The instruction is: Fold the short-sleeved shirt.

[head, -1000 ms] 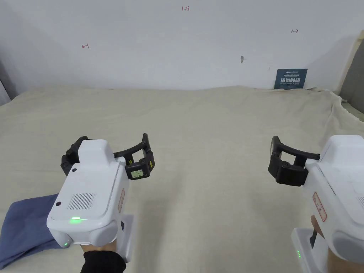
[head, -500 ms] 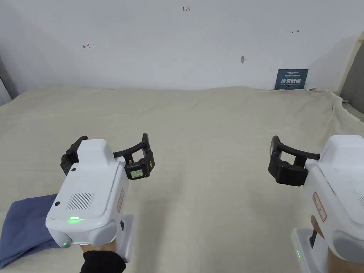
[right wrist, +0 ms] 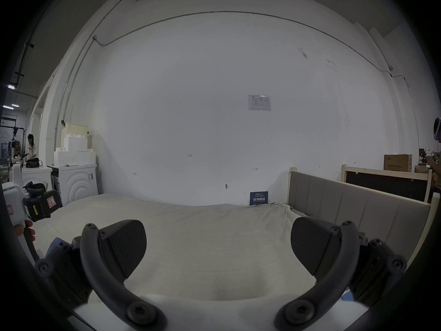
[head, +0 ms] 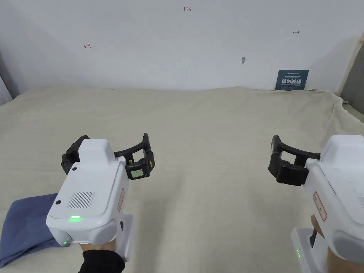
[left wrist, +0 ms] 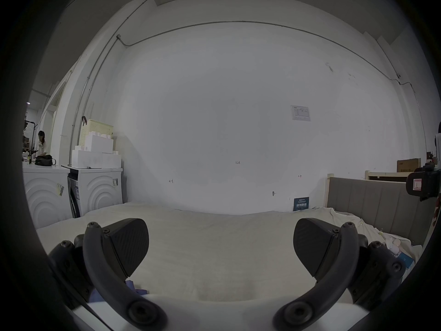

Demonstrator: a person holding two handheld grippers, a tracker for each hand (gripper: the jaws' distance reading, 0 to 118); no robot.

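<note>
Clearly soft and light, the blue shirt [head: 25, 227] lies bunched on the bed [head: 213, 124] behind and outside the left gripper [head: 106, 154], whose fingers [left wrist: 128, 243], like the right gripper [right wrist: 218, 247]'s, are spread apart and empty; a pinch at an edge should lift it.

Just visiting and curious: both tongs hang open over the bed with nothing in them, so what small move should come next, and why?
Probably swing the left tongs back and to the left, down to the blue shirt. It lies bunched at the near left of the bed sheet, partly under that device, and both the left and the right tongs are open and empty.
</note>
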